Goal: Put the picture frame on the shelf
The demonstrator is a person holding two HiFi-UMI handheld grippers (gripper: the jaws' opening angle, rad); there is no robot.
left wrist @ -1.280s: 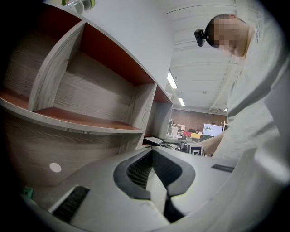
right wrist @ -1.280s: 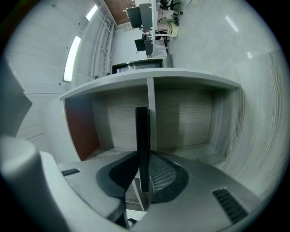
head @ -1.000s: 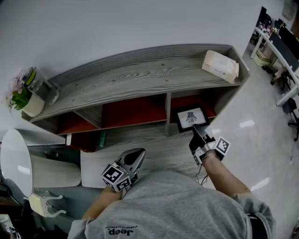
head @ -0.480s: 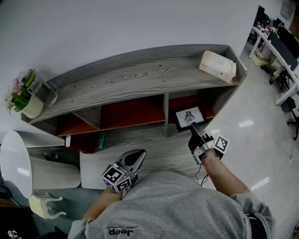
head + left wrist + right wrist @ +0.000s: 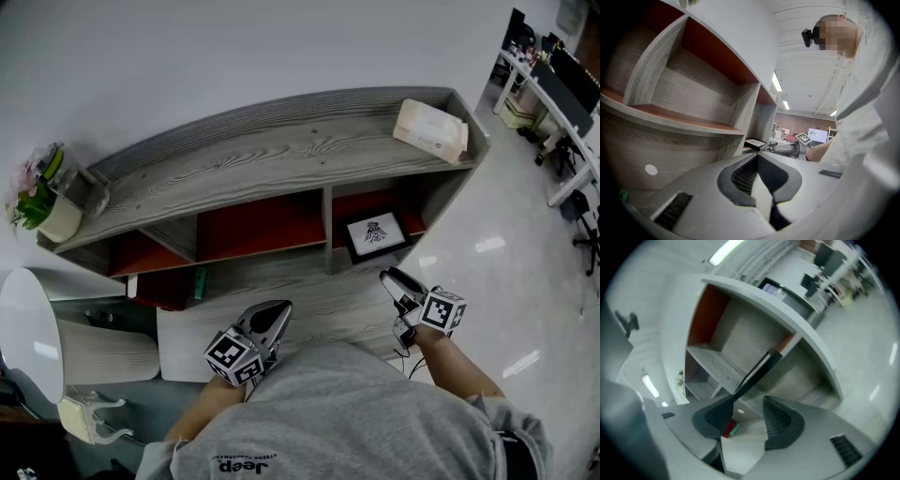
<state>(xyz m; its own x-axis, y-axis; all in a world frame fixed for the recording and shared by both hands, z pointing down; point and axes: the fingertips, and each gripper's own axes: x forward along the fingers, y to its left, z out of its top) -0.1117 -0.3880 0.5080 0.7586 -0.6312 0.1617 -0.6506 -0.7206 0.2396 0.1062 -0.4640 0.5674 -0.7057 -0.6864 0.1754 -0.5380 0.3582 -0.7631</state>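
The black picture frame [image 5: 375,233] with a white print leans in the right compartment of the grey and red shelf [image 5: 262,155]. My right gripper [image 5: 396,278] hovers just in front of it over the low ledge, open, apart from the frame. Its jaws have just been opening and nothing is between them. In the right gripper view the frame [image 5: 757,372] shows edge-on as a dark slanted bar ahead of the right gripper [image 5: 747,404]. My left gripper [image 5: 276,309] rests near my body with its pads together and empty. The left gripper view shows the left gripper [image 5: 758,155] and, beyond it, the frame [image 5: 754,144] and the right gripper [image 5: 780,149].
A tissue pack [image 5: 431,129] lies on the shelf top at the right end, a potted plant [image 5: 42,199] at the left end. A small green item [image 5: 202,281] sits low in the left compartment. A white round bin [image 5: 42,333] stands at the left. Office desks [image 5: 553,94] are at the far right.
The right gripper let go of the frame, drew back toward me and rolled so its marker cube faces up. The frame stays leaning in the right compartment. The left gripper kept still.
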